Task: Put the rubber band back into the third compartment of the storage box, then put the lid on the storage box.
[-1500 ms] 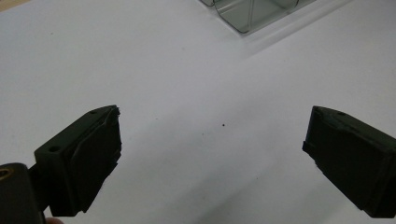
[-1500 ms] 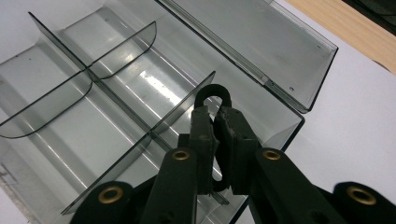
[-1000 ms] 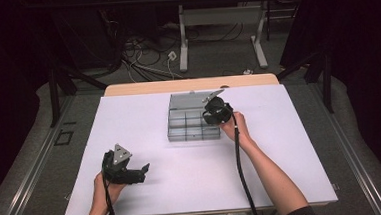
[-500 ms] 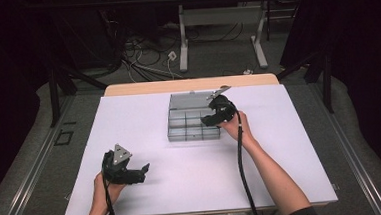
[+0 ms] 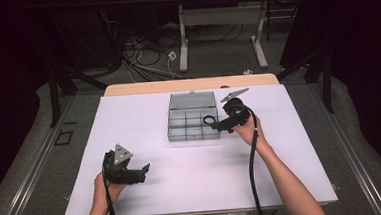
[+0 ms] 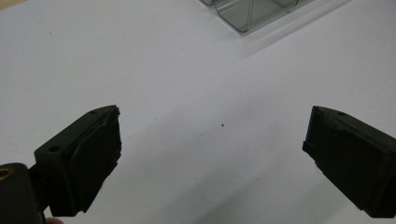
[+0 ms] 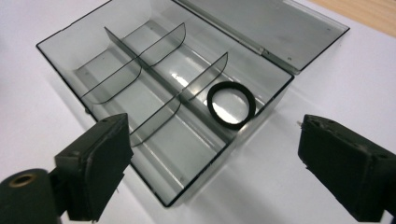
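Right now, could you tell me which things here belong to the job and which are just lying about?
In the job:
- box, lid open
- ring, in an end compartment
- right gripper, open beside the box

Lying about:
- left gripper, open, apart from the box
- floor cables

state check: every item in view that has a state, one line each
Organizer box: lid open, laid back flat, upright on the table.
Black ring: lying in a back corner compartment, not gripped.
Right gripper: open, holds nothing, at the box.
Left gripper: open, holds nothing, above bare table.
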`<state>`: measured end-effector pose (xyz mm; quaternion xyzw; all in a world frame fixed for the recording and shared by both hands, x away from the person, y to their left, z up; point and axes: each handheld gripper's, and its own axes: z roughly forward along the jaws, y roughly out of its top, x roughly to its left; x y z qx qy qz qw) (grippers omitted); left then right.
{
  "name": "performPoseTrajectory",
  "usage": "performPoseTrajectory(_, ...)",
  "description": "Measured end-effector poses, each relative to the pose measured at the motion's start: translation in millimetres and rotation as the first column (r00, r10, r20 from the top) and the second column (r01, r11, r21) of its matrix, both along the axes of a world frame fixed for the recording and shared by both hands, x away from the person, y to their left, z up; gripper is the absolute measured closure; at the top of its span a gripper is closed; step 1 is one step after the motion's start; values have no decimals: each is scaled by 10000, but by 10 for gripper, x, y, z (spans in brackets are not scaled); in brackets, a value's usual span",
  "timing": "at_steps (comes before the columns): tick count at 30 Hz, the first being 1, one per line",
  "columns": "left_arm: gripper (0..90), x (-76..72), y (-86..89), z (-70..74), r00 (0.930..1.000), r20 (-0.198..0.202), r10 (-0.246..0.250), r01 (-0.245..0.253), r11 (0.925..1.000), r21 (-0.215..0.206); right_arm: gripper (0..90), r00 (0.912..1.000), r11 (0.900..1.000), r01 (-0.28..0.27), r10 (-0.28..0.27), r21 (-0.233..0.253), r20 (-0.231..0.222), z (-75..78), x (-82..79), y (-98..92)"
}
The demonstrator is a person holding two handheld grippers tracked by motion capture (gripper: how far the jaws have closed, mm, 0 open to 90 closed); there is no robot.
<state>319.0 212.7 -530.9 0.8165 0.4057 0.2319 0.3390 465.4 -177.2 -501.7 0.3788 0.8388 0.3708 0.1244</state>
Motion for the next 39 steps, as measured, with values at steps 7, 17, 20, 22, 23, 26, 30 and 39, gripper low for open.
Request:
performPoseTrajectory(7,41,4,-1,-7,10000,26,0,0,10000,-4,42,9997,10000,-51,52,59,-236,-40,-71,-94)
performPoseTrajectory(17,41,-12,13,-1,10000,55,-82,82,10000,-46,24,9994,9998,-181,182,48,-291,-14,-119,-185)
performPoseTrajectory(20,41,-17,16,3,9999,88,-62,62,10000,-29,22,9992,9995,-318,319,31,-250,-16,-130,-182)
performPoseTrajectory(22,41,-18,17,4,9999,98,-63,64,10000,-22,21,9993,9995,-304,304,-23,-232,-10,-139,-172)
performPoseTrajectory(23,41,-18,17,5,9999,100,-64,64,10000,-14,21,9992,9994,-346,346,-6,-193,-6,-139,-170)
performPoseTrajectory(26,41,-18,15,6,10000,77,-61,61,10000,5,21,9993,9993,-365,365,-21,-103,8,-147,-167)
performPoseTrajectory(30,41,-18,15,8,9999,86,-62,62,10000,24,21,9994,9994,-338,338,-28,-30,26,-152,-185)
performPoseTrajectory(39,40,-2,-46,47,9997,99,-234,235,9997,-60,21,9991,9990,-429,430,-81,18,38,-131,-193)
